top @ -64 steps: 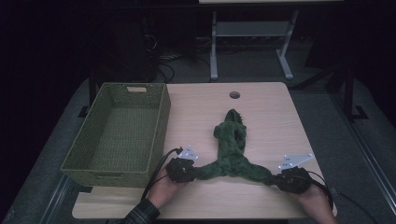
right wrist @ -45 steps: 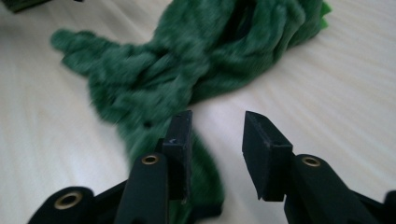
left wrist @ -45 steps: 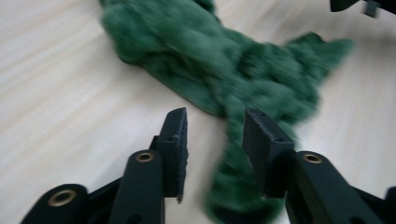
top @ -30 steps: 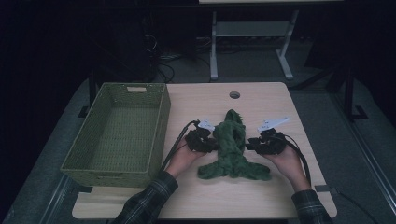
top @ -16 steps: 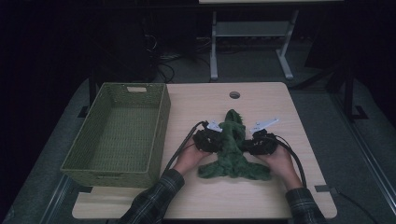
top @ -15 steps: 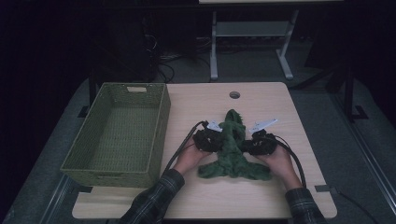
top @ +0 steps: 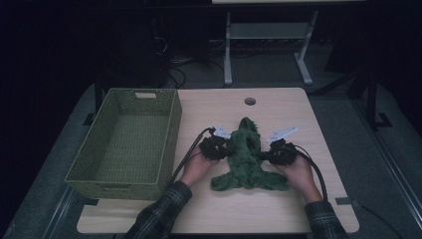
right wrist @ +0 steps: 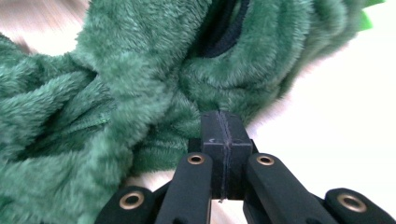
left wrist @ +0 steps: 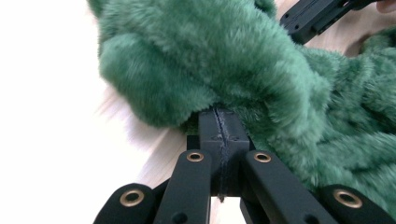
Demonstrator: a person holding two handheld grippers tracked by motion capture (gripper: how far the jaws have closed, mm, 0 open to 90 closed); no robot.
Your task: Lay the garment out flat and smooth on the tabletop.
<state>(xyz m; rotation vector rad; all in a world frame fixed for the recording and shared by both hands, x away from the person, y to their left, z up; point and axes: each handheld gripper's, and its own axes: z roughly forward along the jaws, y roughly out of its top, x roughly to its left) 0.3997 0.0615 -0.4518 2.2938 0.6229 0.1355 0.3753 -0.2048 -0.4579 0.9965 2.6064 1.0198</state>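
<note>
Both hand-held grippers, left point(top: 222, 148) and right point(top: 268, 155), jaws just closed, now pinching green plush garment point(top: 246, 159) mid-table.

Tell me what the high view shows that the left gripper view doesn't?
The high view alone takes in the green woven basket at the table's left, and both hands. The left gripper view alone brings the left gripper close: its jaws are pressed together, tips buried in fur. Both share the fuzzy green garment and the right gripper.
</note>
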